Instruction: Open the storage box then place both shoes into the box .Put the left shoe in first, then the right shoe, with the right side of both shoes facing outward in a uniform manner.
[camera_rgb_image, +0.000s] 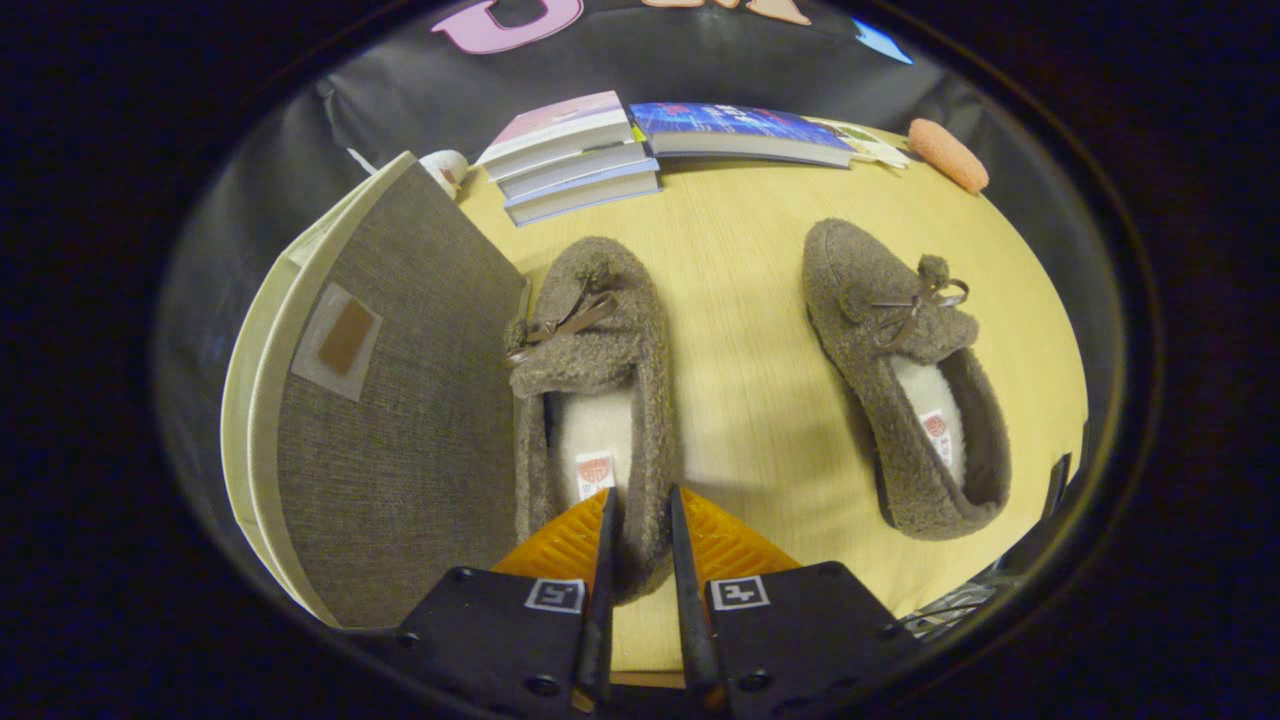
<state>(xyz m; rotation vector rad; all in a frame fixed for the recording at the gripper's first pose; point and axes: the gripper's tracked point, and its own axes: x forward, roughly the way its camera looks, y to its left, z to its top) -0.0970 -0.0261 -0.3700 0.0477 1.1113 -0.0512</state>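
1. Beyond the shoes, a stack of books (575, 155) and a single flat book (745, 132) lie at the far edge of the table (745, 380), with an orange sponge-like piece (948, 155) further right.
2. The storage box (395, 400), covered in grey woven fabric, stands just left of the left slipper (595, 400), its lid closed.
3. Both slippers are brown fleece with a small bow and pale lining; the right slipper (905, 385) lies well apart, angled.
4. The claw (640, 530) points forward and down, nearly closed, its fingers pinching the left slipper's heel rim.
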